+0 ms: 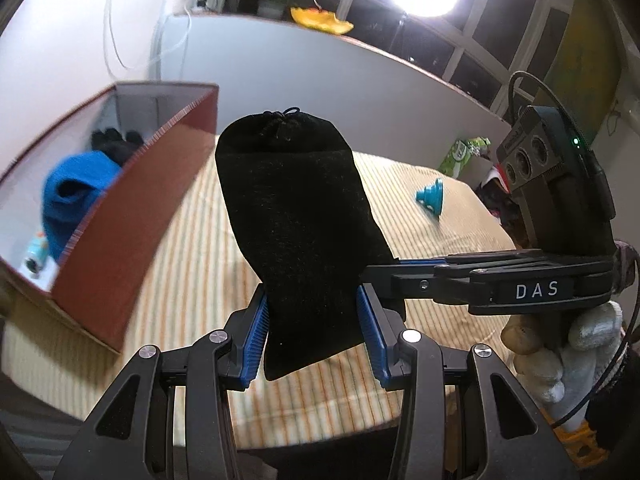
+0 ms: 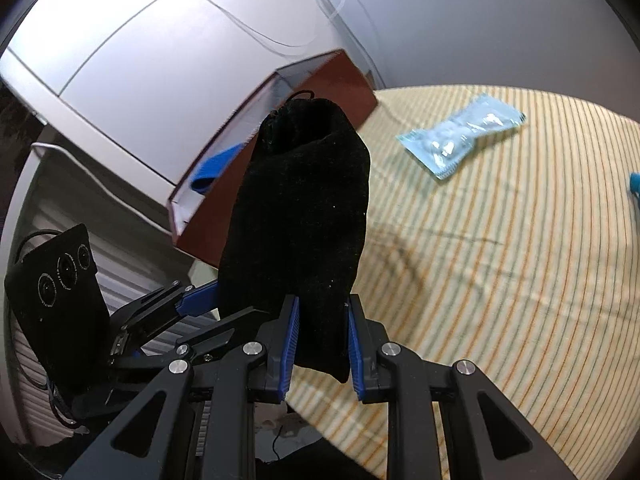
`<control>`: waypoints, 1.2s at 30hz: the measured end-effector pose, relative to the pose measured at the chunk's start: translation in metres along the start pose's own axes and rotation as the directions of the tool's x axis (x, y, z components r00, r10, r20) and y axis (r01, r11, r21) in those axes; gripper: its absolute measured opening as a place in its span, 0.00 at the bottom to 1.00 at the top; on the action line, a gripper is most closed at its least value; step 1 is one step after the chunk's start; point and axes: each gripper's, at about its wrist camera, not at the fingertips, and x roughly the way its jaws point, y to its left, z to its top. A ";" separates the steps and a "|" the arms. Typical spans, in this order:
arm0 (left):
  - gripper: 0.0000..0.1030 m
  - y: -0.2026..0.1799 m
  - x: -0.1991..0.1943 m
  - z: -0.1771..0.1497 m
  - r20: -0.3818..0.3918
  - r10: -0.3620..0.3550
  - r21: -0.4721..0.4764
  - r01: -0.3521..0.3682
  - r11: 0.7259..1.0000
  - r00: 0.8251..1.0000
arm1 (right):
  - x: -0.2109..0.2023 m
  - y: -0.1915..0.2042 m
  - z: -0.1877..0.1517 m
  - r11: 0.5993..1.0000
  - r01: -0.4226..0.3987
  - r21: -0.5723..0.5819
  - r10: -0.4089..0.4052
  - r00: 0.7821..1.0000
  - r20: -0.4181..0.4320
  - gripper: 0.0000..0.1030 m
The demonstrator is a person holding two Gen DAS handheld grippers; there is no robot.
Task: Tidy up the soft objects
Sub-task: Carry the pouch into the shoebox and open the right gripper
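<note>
- Two grippers meet on one black pouch [image 1: 296, 216]: we see the left gripper [image 1: 314, 336] with its blue pads against both sides of the pouch's lower end, clamped on it.
- We see the right gripper [image 2: 322, 340] likewise pinching the lower end of the pouch [image 2: 300, 216] between its blue pads; in the left wrist view its fingertip reaches in from the right and touches the pouch's edge.
- We note the pouch stands upright above the table, drawstring end up, held clear of the striped cloth [image 1: 192, 264].
- We note a gloved hand [image 1: 568, 356] gripping the right gripper's handle.
- We find a brown box [image 1: 132, 240] just left of the pouch, open at the top, holding a blue cloth [image 1: 76, 188], a dark item behind it and a small toy-like thing we cannot identify.
- We log a light blue packet [image 2: 460, 136] lying flat on the cloth, well apart from the pouch.
- We log a teal object [image 1: 430, 196] farther along the table.
</note>
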 end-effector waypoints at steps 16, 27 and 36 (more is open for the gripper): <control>0.41 0.039 -0.063 0.024 0.150 0.111 0.003 -0.113 0.994 0.982 | 0.022 0.083 0.051 0.988 -0.006 -0.157 0.013 0.999 0.044 0.20; 0.41 0.098 -0.072 0.039 0.163 0.194 -0.066 -0.185 0.980 0.967 | 0.072 0.124 0.086 0.977 -0.009 -0.212 0.015 1.000 0.024 0.20; 0.41 0.132 -0.066 0.048 0.150 0.258 -0.092 -0.246 0.965 0.954 | 0.107 0.141 0.109 0.974 -0.008 -0.228 0.010 1.000 0.006 0.20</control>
